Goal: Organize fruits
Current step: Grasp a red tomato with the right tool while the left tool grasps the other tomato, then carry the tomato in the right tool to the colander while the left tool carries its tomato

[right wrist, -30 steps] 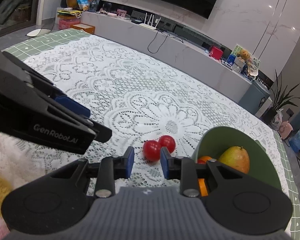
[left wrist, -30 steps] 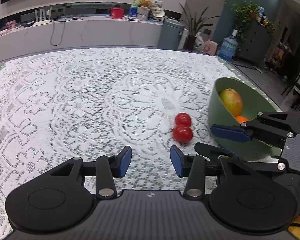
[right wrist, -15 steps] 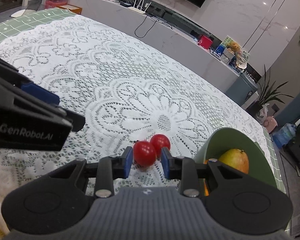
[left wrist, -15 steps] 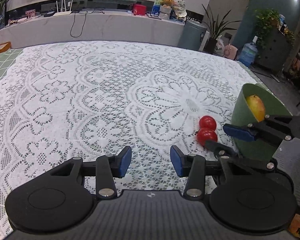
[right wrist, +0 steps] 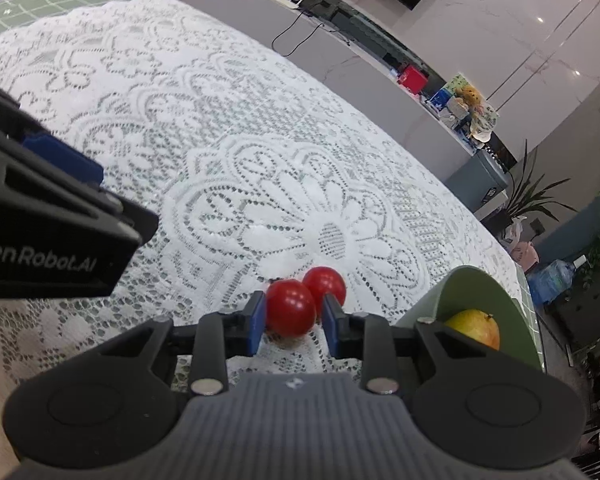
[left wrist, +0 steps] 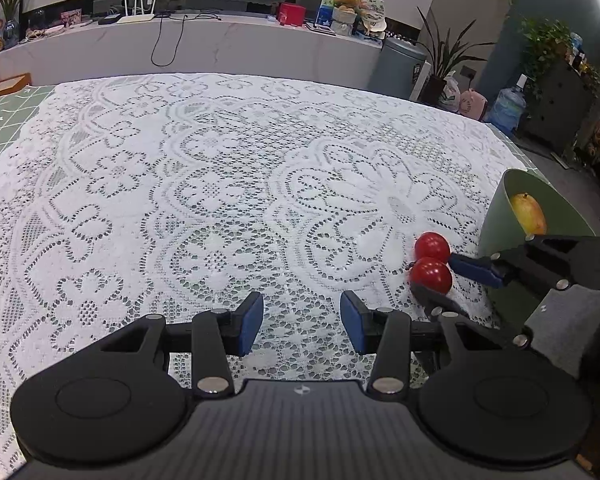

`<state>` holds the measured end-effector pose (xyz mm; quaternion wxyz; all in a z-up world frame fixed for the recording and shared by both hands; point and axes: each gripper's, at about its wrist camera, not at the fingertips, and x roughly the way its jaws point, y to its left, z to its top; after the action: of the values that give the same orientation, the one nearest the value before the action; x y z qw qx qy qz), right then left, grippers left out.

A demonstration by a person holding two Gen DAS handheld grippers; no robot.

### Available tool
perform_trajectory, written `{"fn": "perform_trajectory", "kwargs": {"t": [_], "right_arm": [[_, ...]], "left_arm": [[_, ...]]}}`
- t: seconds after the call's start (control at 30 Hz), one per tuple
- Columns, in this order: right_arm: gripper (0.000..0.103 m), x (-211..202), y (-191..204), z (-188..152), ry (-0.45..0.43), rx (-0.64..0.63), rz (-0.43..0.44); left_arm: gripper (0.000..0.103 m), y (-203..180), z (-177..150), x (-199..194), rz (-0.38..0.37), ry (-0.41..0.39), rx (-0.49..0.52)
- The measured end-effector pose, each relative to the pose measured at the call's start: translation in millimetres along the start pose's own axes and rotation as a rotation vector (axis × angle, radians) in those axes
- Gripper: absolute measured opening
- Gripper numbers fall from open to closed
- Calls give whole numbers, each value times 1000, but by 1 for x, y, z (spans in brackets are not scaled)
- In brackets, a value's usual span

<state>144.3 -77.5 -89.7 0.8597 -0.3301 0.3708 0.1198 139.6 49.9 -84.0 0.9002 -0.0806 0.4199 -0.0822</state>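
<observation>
You are in a home living room: lace tablecloth [left wrist: 204,184], long TV ledge [left wrist: 220,40] with router [left wrist: 136,10], potted plants [left wrist: 444,56], water jug [left wrist: 508,108].

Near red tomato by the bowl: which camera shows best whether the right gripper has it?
The right wrist view. There the near red tomato sits large between the right gripper pads, which flank both its sides. The left wrist view shows it small at the frame's right, partly masked by that gripper's fingers.

Black left gripper [left wrist: 302,326], blue-padded jaws, silver screws.
</observation>
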Motion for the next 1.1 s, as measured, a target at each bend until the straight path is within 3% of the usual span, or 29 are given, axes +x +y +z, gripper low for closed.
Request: {"fn": "perform_trajectory", "kwargs": {"t": [0.3,0.53,0.9,1.1], "right_arm": [[24,4,-1,-1,22,8,11],[23,-13,-13,-2,-44,70,30],[23,-57,-72,-14,-187,326,88],[24,-68,-121,-33,-198,519,123]], "left_arm": [[52,1,0,-1,-2,-7,-5],[52,-4,3,-8,-47,-55,10],[51,-22,16,-1,-152,-107,58],[49,-43,21,13,-200,-108,148]]}}
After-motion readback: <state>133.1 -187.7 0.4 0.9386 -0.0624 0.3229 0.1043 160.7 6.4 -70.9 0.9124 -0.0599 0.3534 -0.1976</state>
